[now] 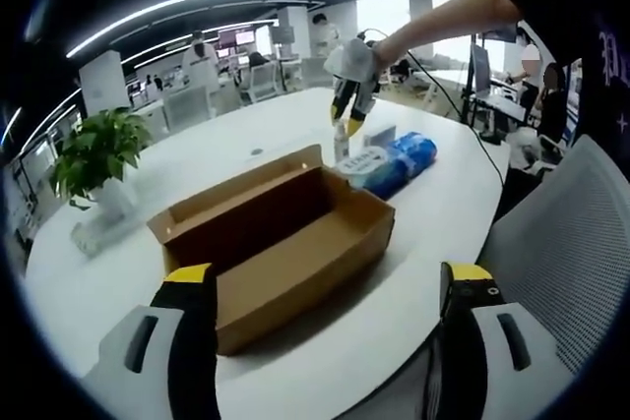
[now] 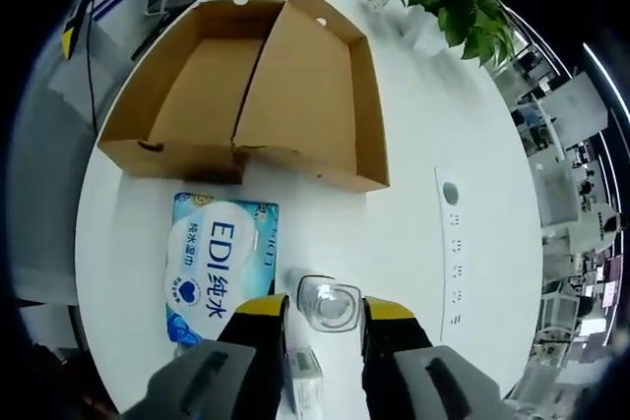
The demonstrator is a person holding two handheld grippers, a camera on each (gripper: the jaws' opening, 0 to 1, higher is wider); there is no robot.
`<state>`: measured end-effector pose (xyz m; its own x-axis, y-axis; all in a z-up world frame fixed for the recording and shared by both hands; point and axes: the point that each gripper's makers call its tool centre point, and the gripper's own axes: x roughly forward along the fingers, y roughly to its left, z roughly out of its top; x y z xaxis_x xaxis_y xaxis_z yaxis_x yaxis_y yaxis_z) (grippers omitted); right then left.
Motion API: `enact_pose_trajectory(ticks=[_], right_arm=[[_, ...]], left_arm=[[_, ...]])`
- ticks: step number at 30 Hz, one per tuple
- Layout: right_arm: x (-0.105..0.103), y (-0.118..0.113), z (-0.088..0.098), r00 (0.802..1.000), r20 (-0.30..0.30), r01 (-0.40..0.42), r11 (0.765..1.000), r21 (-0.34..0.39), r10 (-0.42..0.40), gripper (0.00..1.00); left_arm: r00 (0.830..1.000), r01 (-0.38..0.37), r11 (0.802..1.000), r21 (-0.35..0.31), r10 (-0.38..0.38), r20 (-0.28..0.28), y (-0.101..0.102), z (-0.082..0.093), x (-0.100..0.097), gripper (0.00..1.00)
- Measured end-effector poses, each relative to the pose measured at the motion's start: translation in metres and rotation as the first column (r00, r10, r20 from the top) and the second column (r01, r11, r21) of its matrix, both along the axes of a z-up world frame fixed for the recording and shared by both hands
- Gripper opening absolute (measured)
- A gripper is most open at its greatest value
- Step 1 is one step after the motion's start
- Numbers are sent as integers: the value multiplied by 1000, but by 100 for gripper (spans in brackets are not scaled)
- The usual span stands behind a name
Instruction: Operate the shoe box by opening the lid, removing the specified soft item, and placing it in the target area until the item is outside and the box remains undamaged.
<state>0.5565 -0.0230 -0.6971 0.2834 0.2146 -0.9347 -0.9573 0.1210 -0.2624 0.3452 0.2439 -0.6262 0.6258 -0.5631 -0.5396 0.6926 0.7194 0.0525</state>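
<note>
Now lying just beyond the open box [image 2: 246,86] on the table [image 2: 423,194], the soft, light tissue pack [image 2: 219,268], best pinched mid-body; right gripper [image 2: 323,327] closing around a bottle [image 2: 328,304], left gripper [image 1: 325,292] spread wide, empty.

The shoe box [image 1: 276,243] sat open on the table [image 1: 433,223], its lid [image 2: 315,86] folded back. The tissue pack [image 2: 219,263] lay just beside the box. A potted plant [image 1: 94,154] stood well apart, near the table edge.
</note>
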Motion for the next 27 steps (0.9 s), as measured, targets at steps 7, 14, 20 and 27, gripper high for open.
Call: enact_pose_trajectory(ticks=[7, 14, 20, 27], right_arm=[[1, 0, 2, 1000, 6, -7, 1000, 5, 7, 27], [6, 2, 14, 1000, 19, 24, 999, 41, -24, 34], [9, 8, 24, 998, 26, 58, 994, 88, -60, 38], [14, 21, 33, 992, 17, 121, 978, 168, -125, 38]], left_arm=[[998, -59, 998, -24, 58, -9, 9, 4, 7, 88], [991, -133, 988, -84, 131, -23, 24, 12, 18, 79], [994, -113, 994, -12, 112, -15, 36, 8, 23, 74], [982, -187, 982, -26, 185, -46, 59, 3, 39, 63]])
